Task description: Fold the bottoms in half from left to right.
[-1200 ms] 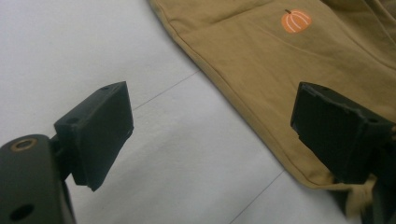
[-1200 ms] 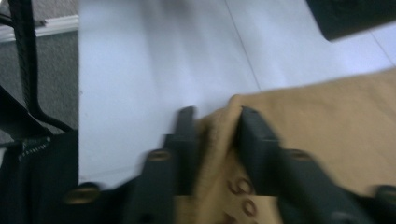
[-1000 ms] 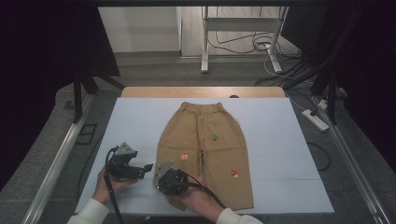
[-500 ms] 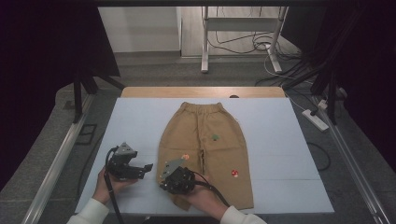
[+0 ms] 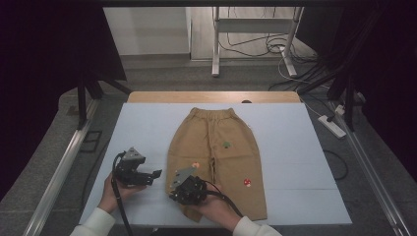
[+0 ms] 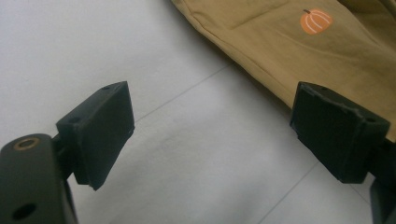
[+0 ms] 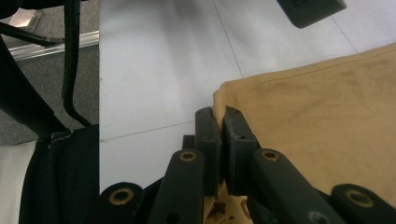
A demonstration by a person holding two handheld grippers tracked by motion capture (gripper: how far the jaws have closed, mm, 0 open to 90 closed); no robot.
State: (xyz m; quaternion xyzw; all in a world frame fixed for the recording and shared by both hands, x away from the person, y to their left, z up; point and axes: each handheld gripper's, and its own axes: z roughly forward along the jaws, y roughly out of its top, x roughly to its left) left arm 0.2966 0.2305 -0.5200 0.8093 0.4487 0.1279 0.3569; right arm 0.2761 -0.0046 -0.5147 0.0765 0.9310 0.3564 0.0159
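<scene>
A pair of tan trousers (image 5: 216,152) lies flat on the pale mat (image 5: 295,147), waistband at the far side, with small patches on the legs. My right gripper (image 5: 183,195) is at the near hem of the left leg. In the right gripper view it (image 7: 222,116) is shut on the corner of the trouser hem (image 7: 317,107), with the cloth pinched between the pads. My left gripper (image 5: 155,174) rests on the mat just left of that leg. Its jaws (image 6: 212,126) stand open with nothing between them, and the trouser edge (image 6: 289,42) with an orange pumpkin patch (image 6: 315,21) lies beyond them.
The mat's near edge runs just in front of both hands. A wooden table edge (image 5: 211,96) shows beyond the waistband. Metal rails (image 5: 54,177) flank the table, and a power strip (image 5: 332,126) and cables lie on the floor to the right.
The right gripper has shifted slightly to the right with the hem still pinched. The left gripper has kept still.
</scene>
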